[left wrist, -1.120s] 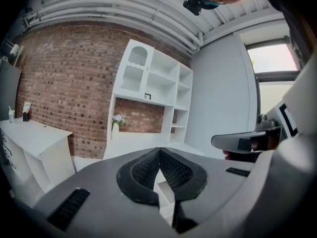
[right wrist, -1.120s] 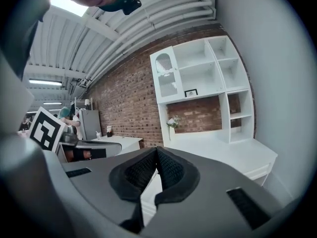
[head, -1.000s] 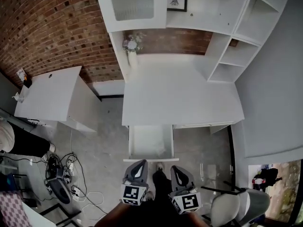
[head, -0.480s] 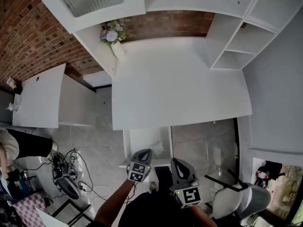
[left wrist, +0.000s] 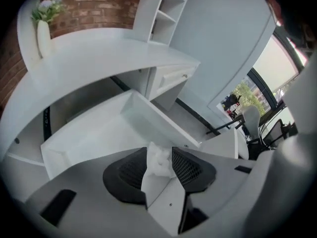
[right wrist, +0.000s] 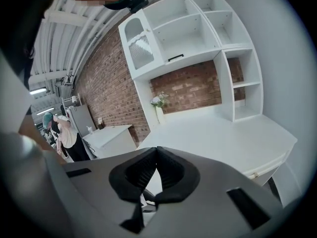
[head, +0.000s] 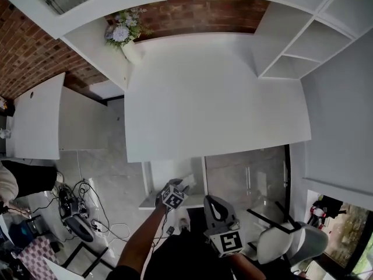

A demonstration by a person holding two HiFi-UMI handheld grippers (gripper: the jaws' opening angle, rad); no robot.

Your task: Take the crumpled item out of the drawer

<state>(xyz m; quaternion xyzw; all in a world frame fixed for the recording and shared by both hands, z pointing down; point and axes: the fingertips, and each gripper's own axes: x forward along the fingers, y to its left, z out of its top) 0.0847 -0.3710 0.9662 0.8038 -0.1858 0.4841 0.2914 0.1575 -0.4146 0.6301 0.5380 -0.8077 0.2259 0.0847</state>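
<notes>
Two grippers sat side by side short of the drawer front a second ago. Now your left gripper (head: 178,186) has gone forward and down, with your arm stretched out behind it, and its tips are over the near end of the open drawer (head: 169,171). Your right gripper (head: 217,212) has stayed back on the near right, outside the drawer. Its jaws are together, with nothing between them.

Your left jaws have just been opening and now stand apart. The left gripper view shows the crumpled item (left wrist: 161,160), a small white wad, between the two black pads. It lies in the drawer's near end, close behind the front panel. It is hard against the right pad at most, and the pads are not clamped on it.

Your head has also moved in. The white desk (head: 210,98) fills more of the head view than before, and the vase of flowers (head: 123,37) now sits at the far left corner.
</notes>
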